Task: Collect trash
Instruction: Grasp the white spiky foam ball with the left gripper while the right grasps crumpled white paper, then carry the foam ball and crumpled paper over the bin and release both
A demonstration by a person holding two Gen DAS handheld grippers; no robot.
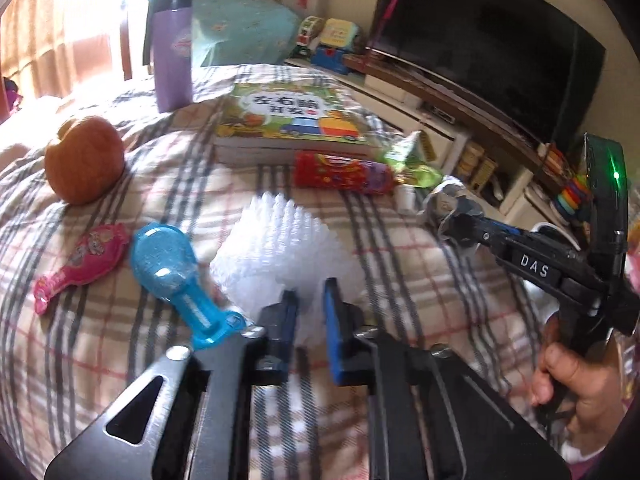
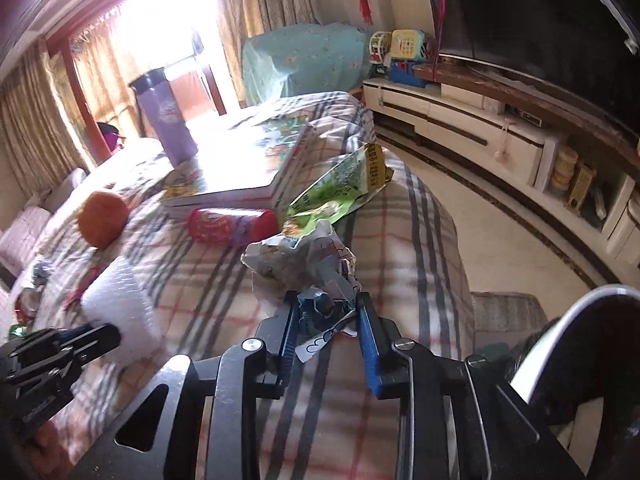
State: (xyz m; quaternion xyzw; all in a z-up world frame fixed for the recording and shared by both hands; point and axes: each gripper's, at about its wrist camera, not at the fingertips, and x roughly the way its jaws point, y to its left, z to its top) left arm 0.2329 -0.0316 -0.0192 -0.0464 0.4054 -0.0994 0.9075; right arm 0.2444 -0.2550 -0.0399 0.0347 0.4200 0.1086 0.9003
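pinching ridged white foam netting (image 1: 286, 256), the left gripper (image 1: 310, 300) clamps its near edge. right gripper (image 2: 328, 312) jaws squeeze crumpled printed paper (image 2: 304, 264) between blue pads.

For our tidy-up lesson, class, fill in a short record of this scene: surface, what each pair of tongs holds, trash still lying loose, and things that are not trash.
surface: plaid blanket
left tongs: shut on white ridged foam sheet
right tongs: shut on crumpled printed paper wad
loose trash: green snack wrapper, red snack tube
not trash: orange fruit, picture book, purple tumbler, blue glitter brush, pink hairbrush
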